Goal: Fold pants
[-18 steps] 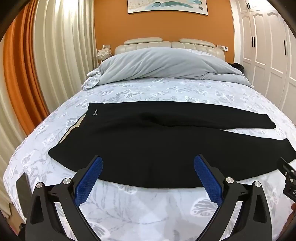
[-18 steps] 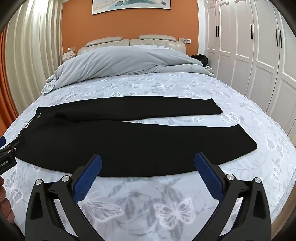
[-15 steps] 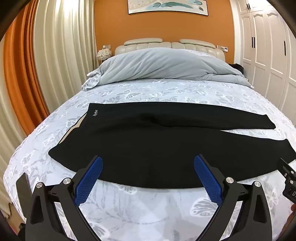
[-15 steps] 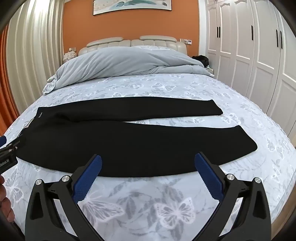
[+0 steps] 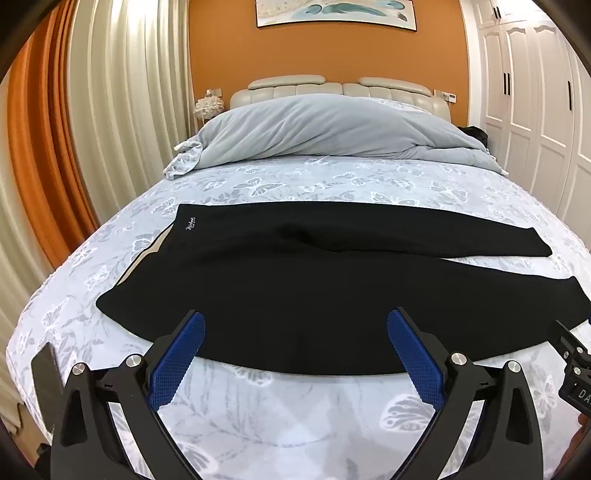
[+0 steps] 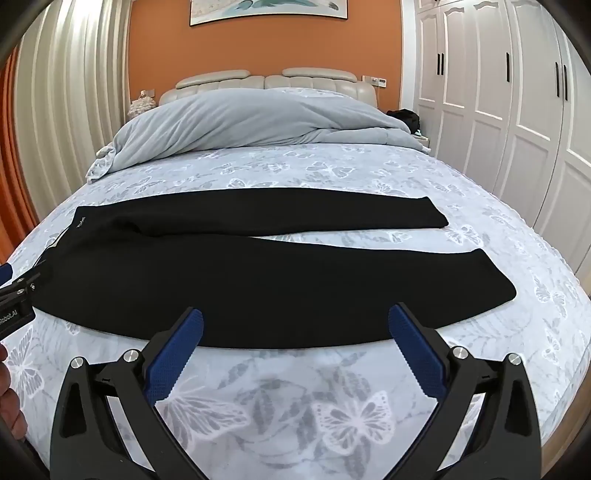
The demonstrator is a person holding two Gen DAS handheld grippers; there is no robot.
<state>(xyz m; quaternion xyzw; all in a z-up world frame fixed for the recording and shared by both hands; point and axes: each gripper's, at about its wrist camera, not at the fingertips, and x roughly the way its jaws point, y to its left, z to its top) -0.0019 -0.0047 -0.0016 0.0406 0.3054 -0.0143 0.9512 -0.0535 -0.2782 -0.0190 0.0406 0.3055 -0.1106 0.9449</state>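
The bed (image 5: 280,184) fills most of the room, its butterfly-print sheet running from the padded headboard (image 5: 340,86) down to the foot edge, which is cut off below both grippers. A grey duvet (image 5: 325,129) is heaped across the head end; whatever lies under it is hidden. Against the right wall stands a white wardrobe (image 6: 517,110), doors closed, so its contents cannot be seen. Cream and orange curtains (image 5: 85,122) hang along the left side, and only the bottom strip of a framed picture (image 5: 336,14) shows on the orange wall.

The black pants (image 5: 295,295) lie flat across the bed near its foot edge, waistband toward the left edge, both legs running toward the right edge, the far leg splayed away from the near one. A small white logo (image 5: 190,223) sits by the waistband; its lettering is too small to read. The fabric is so dark that creases barely show.

A dark bundle (image 6: 406,117) rests by the bed's far right corner, perhaps clothing.

The left gripper (image 5: 295,343) hangs over the near edge of the pants toward the waist, jaws spread wide, nothing between the blue pads. The right gripper (image 6: 295,339) hangs likewise over the near leg, jaws wide and empty. Each shows as a sliver at the rim of the other's view.
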